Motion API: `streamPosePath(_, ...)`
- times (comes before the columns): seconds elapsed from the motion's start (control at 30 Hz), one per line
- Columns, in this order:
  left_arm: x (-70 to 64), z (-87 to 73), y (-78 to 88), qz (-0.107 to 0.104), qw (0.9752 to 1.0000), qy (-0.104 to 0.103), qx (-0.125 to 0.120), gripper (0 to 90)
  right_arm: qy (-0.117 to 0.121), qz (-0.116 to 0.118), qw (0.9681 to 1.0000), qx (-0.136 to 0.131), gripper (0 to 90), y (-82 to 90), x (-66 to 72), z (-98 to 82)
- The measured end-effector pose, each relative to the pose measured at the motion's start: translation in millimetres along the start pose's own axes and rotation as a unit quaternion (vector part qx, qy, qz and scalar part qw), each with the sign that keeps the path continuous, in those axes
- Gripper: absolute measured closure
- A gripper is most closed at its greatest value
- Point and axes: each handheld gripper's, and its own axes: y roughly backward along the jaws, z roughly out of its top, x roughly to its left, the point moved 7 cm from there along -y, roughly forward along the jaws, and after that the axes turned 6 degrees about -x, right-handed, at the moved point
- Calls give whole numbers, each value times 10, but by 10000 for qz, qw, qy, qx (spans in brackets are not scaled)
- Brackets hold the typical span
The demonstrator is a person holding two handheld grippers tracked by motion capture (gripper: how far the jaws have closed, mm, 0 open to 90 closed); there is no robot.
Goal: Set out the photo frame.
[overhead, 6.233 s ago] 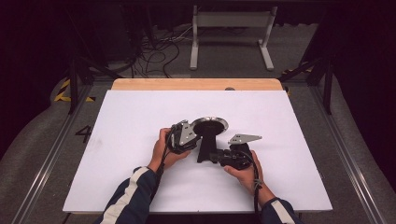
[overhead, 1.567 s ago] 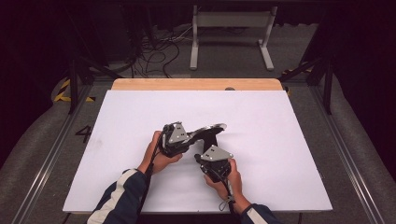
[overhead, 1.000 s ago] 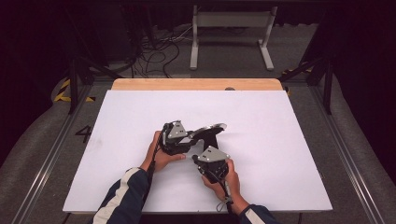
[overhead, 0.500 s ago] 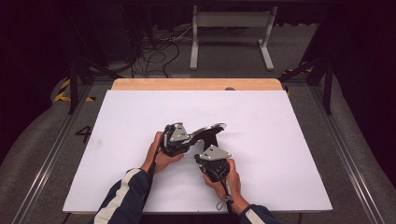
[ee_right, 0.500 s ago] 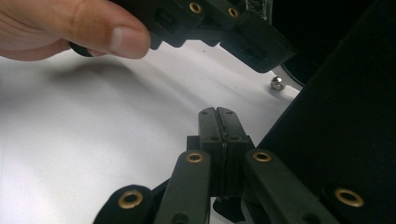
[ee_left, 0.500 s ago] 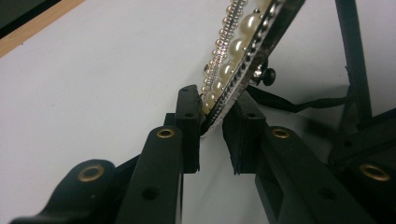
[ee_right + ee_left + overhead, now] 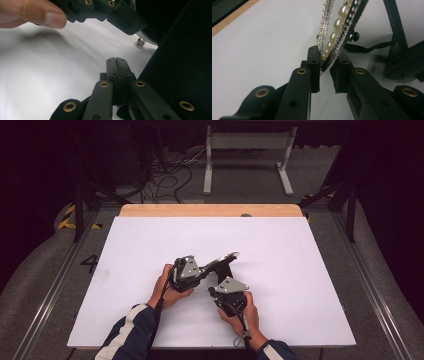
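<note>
A round frame (image 7: 337,30) with a rim of pearls and small beads is tilted up on edge over the white table (image 7: 300,250); from above its silvery rim (image 7: 223,259) slants up to the right. My left gripper (image 7: 327,57) is shut on the lower rim. Its jaws have just been closing, with the rim between the pads. A black prop and back panel (image 7: 180,62) hang behind the frame. My right gripper (image 7: 116,60) is shut with nothing in it, right beside that black panel. From above it sits just below the frame (image 7: 224,279).
A wooden strip (image 7: 210,210) runs along the table's far edge. Beyond it are a white metal stand (image 7: 247,142) and cables on the floor. The left hand's thumb (image 7: 37,15) and the left gripper's jaw (image 7: 120,17) cross the top of the right gripper view.
Since the oldest frame the round frame has gone from lying flat to tilted up, and the right hand has come in under it. Over the last second almost nothing shifts.
</note>
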Motion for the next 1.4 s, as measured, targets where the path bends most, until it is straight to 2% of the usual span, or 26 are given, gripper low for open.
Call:
streamPosePath(0.07,-15,-1,10,-5,10000,22,4,785,14,14,10000,8,900,3,3,-3)
streamPosePath(0.27,-49,-11,57,1,9999,-111,56,784,27,45,10000,61,900,4,1,-20)
streamPosePath(0.4,-71,-21,75,-20,9999,-91,58,780,-15,66,10000,73,900,4,-11,-25)
streamPosePath(0.53,-84,-17,91,-45,9998,-167,77,779,-51,100,9999,74,900,18,-50,-33)
streamPosePath(0.8,-127,-13,108,-40,9998,-192,82,778,-1,276,9996,88,900,45,-134,-44)
streamPosePath(1.1,-159,-6,105,-3,9998,-175,50,775,37,385,9992,115,900,64,-178,-56)
streamPosePath(1.4,-197,12,91,-65,9999,-124,-38,759,-19,475,9988,130,895,91,-258,-64)
